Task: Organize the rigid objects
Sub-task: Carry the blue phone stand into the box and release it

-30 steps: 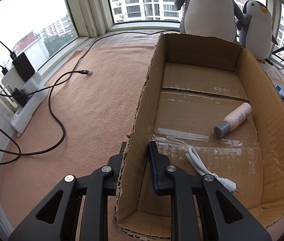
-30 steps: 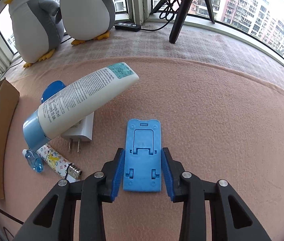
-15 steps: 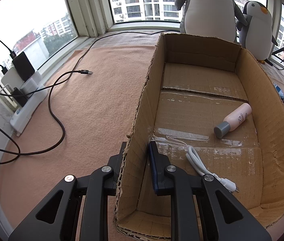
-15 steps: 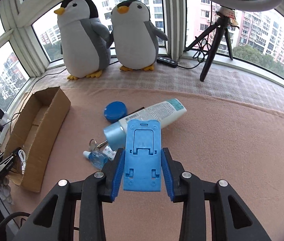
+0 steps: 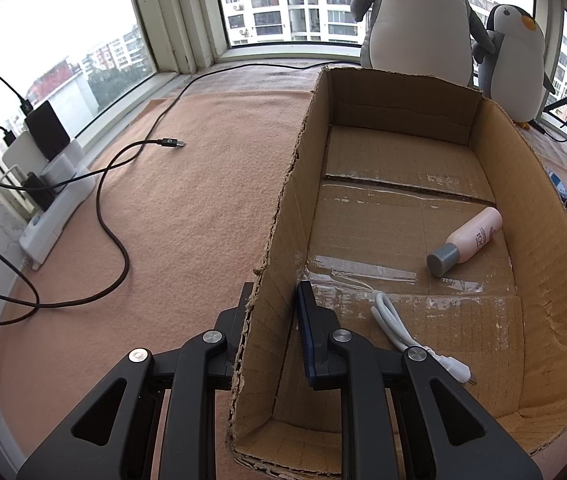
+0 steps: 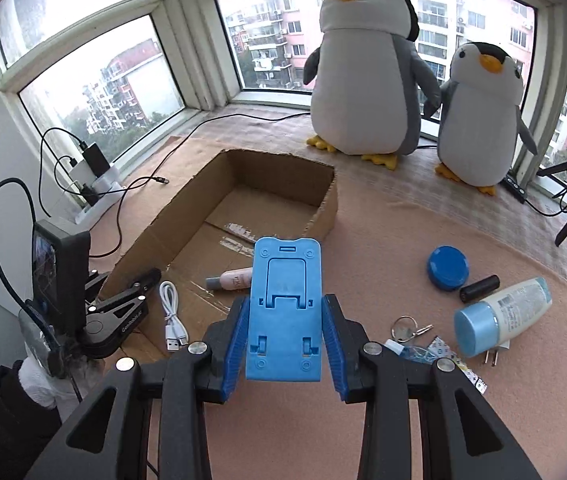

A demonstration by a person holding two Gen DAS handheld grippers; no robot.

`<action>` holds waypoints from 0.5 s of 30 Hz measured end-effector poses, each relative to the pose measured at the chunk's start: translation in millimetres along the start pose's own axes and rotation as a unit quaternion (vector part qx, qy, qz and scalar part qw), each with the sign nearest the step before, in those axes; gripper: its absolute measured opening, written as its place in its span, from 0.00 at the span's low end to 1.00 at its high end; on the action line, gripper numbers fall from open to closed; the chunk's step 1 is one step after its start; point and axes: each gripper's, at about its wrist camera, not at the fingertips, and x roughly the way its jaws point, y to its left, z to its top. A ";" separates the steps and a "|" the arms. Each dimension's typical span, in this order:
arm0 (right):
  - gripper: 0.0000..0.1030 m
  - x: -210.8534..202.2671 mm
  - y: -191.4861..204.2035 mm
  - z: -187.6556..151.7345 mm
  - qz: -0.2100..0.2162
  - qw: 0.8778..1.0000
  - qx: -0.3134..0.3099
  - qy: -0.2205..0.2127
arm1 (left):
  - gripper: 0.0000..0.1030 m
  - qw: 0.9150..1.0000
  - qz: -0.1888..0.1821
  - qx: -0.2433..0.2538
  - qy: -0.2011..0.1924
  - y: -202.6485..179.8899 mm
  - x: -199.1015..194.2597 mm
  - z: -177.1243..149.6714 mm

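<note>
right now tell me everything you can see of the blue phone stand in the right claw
The blue phone stand looks like moulded plastic: a flat, rounded-corner plate with a folded-in hinged panel, a slot near its top edge and small round marks at its corners. It is folded shut and points away from the camera, held off the carpet. The right claw is shut on it, its ribbed blue pads pressing both long edges near the lower end. Nothing else touches it. Behind it lies the open cardboard box.

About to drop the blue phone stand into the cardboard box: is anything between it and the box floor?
Nothing visible blocks the way. The blue phone stand is clamped in the right gripper. The cardboard box is open-topped, with only a pink bottle and a white cable on its floor. The left gripper pinches the box's side wall.
</note>
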 end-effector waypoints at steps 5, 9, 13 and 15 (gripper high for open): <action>0.32 18.1 31.9 1.6 0.017 1.000 -0.022 0.013 | 0.17 1.000 0.000 0.000 0.000 0.0 0.0 0.0; 0.32 28.7 45.8 2.5 0.022 0.999 -0.032 0.020 | 0.17 1.000 0.000 -0.001 0.000 -0.1 -0.1 0.2; 0.32 37.1 52.8 3.9 0.025 0.999 -0.035 0.025 | 0.17 1.000 0.000 0.000 0.000 0.1 -0.1 0.1; 0.32 40.0 55.7 4.7 0.026 0.999 -0.037 0.026 | 0.17 1.000 0.000 -0.001 0.000 -0.1 -0.1 0.2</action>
